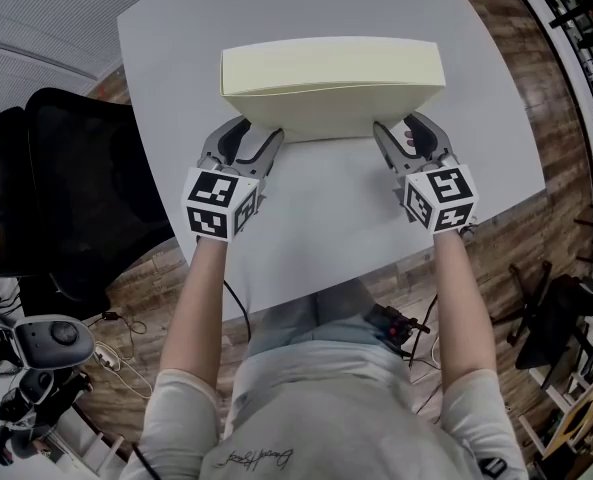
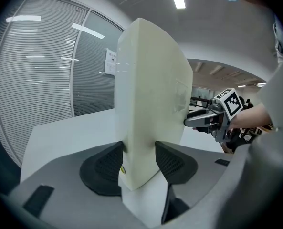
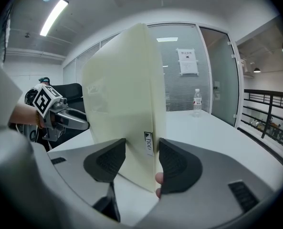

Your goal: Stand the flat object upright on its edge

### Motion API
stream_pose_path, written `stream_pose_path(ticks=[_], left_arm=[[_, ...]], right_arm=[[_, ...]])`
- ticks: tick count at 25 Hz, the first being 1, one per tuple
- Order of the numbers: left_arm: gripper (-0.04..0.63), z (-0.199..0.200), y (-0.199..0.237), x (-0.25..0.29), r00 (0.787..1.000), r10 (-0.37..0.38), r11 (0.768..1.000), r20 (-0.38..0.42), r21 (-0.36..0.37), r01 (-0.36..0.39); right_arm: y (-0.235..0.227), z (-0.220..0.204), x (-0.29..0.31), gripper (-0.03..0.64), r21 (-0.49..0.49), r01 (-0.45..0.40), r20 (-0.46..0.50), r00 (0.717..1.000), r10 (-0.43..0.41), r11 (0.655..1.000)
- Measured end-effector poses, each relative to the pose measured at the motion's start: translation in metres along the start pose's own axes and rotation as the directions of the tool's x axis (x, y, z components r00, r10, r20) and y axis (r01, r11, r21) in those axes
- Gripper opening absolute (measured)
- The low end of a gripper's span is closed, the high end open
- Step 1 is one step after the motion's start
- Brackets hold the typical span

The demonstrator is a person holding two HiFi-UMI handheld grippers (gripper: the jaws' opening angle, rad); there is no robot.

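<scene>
A flat cream box (image 1: pixel 331 78) stands upright on its long edge over the grey table (image 1: pixel 326 218), its broad face turned toward me. My left gripper (image 1: pixel 251 138) is shut on the box's left end, and both pads press its faces in the left gripper view (image 2: pixel 139 161). At the right end, my right gripper (image 1: pixel 406 133) holds the box the same way, the pads clamped beside a small label (image 3: pixel 148 144). Each gripper view shows the box (image 2: pixel 151 104) (image 3: pixel 124 104) filling the middle. I cannot tell whether its lower edge rests on the table.
A black office chair (image 1: pixel 66 188) stands at the table's left. A water bottle (image 3: pixel 197 101) sits far back on the table near a glass wall. The table's near edge (image 1: pixel 306 298) runs just in front of the person. Cables and gear lie on the wooden floor.
</scene>
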State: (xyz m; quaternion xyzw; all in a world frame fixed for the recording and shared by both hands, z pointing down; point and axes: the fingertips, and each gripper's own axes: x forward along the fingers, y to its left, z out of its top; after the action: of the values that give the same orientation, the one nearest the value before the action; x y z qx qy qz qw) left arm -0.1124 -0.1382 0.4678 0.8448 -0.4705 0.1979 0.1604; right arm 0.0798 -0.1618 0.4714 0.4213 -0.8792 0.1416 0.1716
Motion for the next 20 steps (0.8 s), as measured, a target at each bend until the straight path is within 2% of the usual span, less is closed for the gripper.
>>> stream_pose_path(ticks=[7,14,20], left_arm=[[0.252,0.0014,-0.0064,-0.0008,1.0,-0.018,0.999,0.004,-0.026,0.018],[0.253,0.0002,-0.0081,-0.0026,1.0,-0.03,0.999,-0.006,-0.02,0.03],[0.258,0.0,-0.0067,-0.0017,1.0,-0.025,1.0,-0.016,0.016,0.025]], right_arm=[[0.0044,-0.0009,-0.003,0.251,-0.009,-0.025,-0.004,1.0,0.025,1.0],[0.0067,-0.0021,-0.005,0.267,-0.026,-0.047,-0.018,0.999,0.047,0.999],[0.0058,-0.0025,-0.0039,0.27,-0.059,-0.062,-0.048,0.997,0.059,0.996]])
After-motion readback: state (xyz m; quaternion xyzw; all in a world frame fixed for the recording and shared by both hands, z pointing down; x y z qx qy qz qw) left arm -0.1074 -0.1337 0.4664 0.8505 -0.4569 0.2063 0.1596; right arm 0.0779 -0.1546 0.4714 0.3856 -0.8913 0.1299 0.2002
